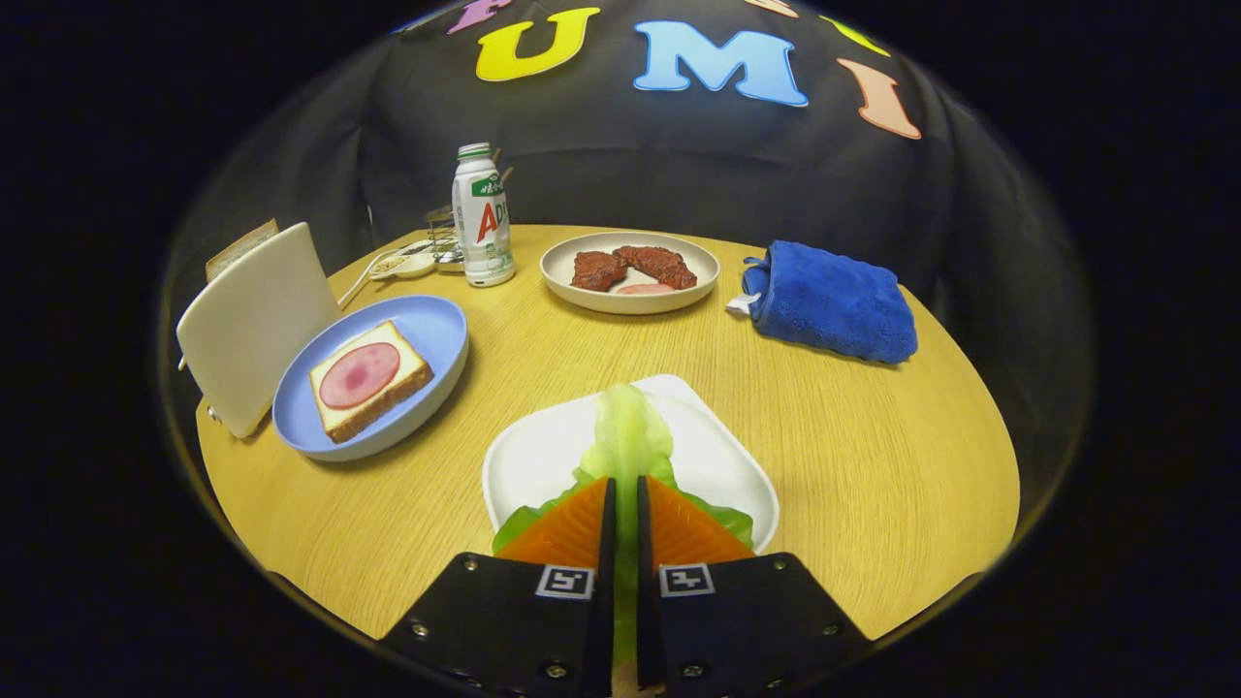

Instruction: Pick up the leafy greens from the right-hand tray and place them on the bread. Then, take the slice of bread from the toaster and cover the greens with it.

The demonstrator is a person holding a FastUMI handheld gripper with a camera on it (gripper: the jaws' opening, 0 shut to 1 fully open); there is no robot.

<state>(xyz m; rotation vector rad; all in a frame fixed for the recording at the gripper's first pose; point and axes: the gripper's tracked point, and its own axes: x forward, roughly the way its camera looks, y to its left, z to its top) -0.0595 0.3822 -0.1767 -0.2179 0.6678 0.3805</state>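
Leafy greens (628,438) — pinched between gripper (625,485) jaws.

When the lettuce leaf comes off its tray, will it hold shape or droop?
The leafy greens, pinched between the hand-held gripper fingers over the white tray, look thin and ruffled, so the free end will probably droop. They seem light. The glossy surface might let them slip.

Take the tray (543,456) on the table (873,485) as your landmark: your hand-held gripper (625,504) pinches the leafy greens (628,436) lying on it. Left of it sits the plate (431,334) carrying bread (368,378), the toaster (257,325) further left. Behind it stand the bottle (483,218) and meat dish (630,273); behind-right lies the towel (834,302).
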